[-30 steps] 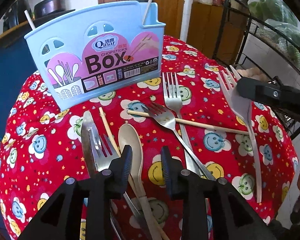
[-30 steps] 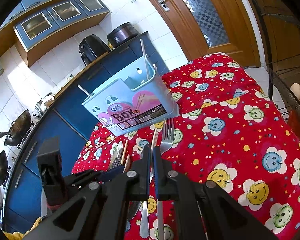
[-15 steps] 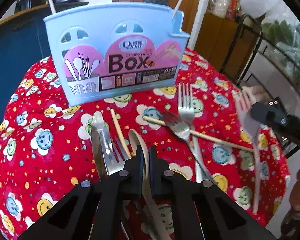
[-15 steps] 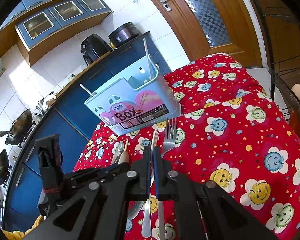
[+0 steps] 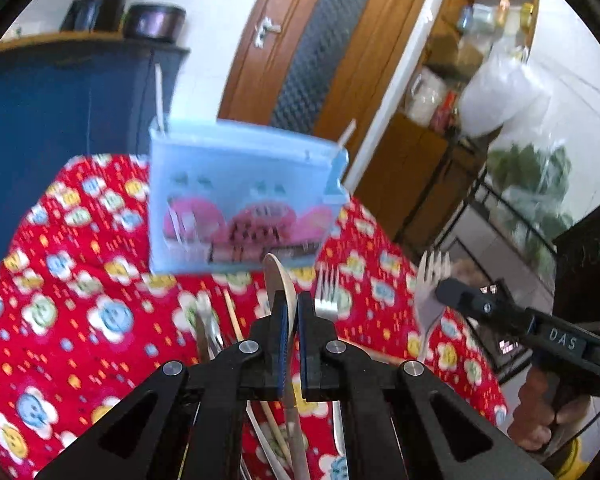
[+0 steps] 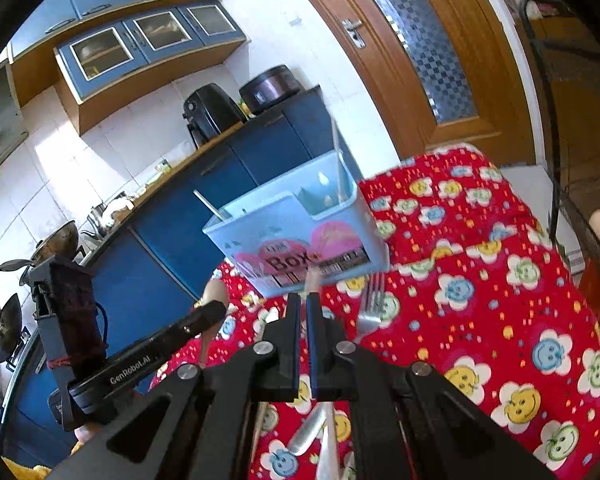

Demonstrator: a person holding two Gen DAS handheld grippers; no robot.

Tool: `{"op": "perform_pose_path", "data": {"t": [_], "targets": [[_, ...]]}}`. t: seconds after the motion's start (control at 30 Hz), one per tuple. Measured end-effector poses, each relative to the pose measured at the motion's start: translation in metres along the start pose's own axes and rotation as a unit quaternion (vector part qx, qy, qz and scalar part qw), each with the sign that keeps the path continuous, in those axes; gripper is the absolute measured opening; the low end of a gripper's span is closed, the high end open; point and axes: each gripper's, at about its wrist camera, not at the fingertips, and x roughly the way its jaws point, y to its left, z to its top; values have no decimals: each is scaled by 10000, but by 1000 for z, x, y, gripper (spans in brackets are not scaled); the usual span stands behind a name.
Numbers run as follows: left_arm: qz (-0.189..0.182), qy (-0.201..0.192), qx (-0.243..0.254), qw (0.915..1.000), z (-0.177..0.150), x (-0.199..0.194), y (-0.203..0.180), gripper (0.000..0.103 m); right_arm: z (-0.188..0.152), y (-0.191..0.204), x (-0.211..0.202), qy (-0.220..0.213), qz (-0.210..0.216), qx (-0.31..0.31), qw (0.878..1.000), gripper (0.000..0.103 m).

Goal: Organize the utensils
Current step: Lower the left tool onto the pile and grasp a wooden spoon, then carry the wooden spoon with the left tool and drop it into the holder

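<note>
We tilt both grippers downward: left gripper (image 5: 291, 312) pinches a beige spoon (image 5: 278, 280), right gripper (image 6: 304, 312) a pale fork (image 5: 430, 292); both utensils point lengthwise toward the blue box (image 5: 240, 196).

Both grippers' jaws clamped tight

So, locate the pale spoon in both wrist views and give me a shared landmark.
Left wrist: spoon at centre, pinched in the left claw, bowl up.
Right wrist: spoon at left of centre, bowl jutting past that claw's tip.
Shared landmark: blue utensil box behind it.
</note>
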Motion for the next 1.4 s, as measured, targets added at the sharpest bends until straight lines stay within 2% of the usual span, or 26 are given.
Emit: {"op": "perform_pose_path", "data": {"t": [0.2,0.33,0.43,0.63,0.7,0.8,0.93,1.13,1.2,1.4], "targets": [[190,-415,91,9989,25,-14,3,4,12,11,1,-77,-148,-249,9996,4],[244,-550,98,9981,36,-19,5,4,11,3,17,304,-285,-241,9988,7],[280,-613,96,9977,40,-22,6,4,6,-13,33,695,-193,90,9974,8],[339,-563,-34,9978,32,-20,12,4,-13,-20,57,1243,-140,140,9920,9],[350,-508,-104,9980,28,-18,17,4,-18,-21,63,1342,-202,113,9907,11],[357,-456,-211,9981,23,-17,23,4,-23,-28,73,1465,-338,182,9885,24],[381,-446,-235,9980,18,-17,27,4,-25,-37,82,1562,-594,149,9858,26],[391,-431,-271,9979,15,-16,31,4,-30,-42,99,1868,-452,149,9812,26],[378,-419,-279,9980,14,-15,32,4,-31,-43,103,1934,-383,174,9802,14],[382,-408,-241,9981,14,-15,31,4,-26,-42,92,1741,-247,119,9844,6]]}}
